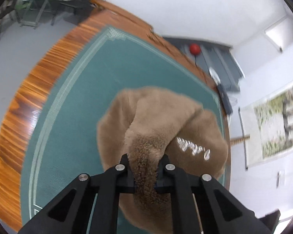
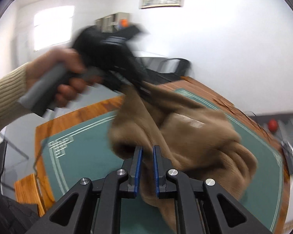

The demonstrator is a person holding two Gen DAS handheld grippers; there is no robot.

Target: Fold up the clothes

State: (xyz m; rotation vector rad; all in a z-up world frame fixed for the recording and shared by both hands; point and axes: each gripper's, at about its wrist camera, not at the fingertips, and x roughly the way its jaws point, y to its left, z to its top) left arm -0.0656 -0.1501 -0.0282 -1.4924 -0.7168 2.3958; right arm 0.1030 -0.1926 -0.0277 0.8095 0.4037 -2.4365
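Observation:
A tan fleece garment [image 1: 162, 120] with white embroidered lettering hangs bunched above a green mat [image 1: 72, 105]. My left gripper [image 1: 145, 162] is shut on a fold of the fleece garment, with fuzzy cloth packed between its fingers. In the right wrist view the same garment [image 2: 195, 136] stretches between both tools. My right gripper [image 2: 147, 156] is shut on another edge of it, cloth running down between the blue pads [image 2: 139, 161]. A hand [image 2: 66, 78] in a ribbed beige sleeve holds the left gripper [image 2: 140, 89] at the upper left, blurred by motion.
The green mat [image 2: 82, 156] with pale border lines covers a wooden table [image 1: 25, 101]. A red ball [image 1: 194, 48] and dark objects lie past the table's far edge. A dark chair [image 2: 166, 64] stands behind the table. A picture [image 1: 277, 122] hangs on the white wall.

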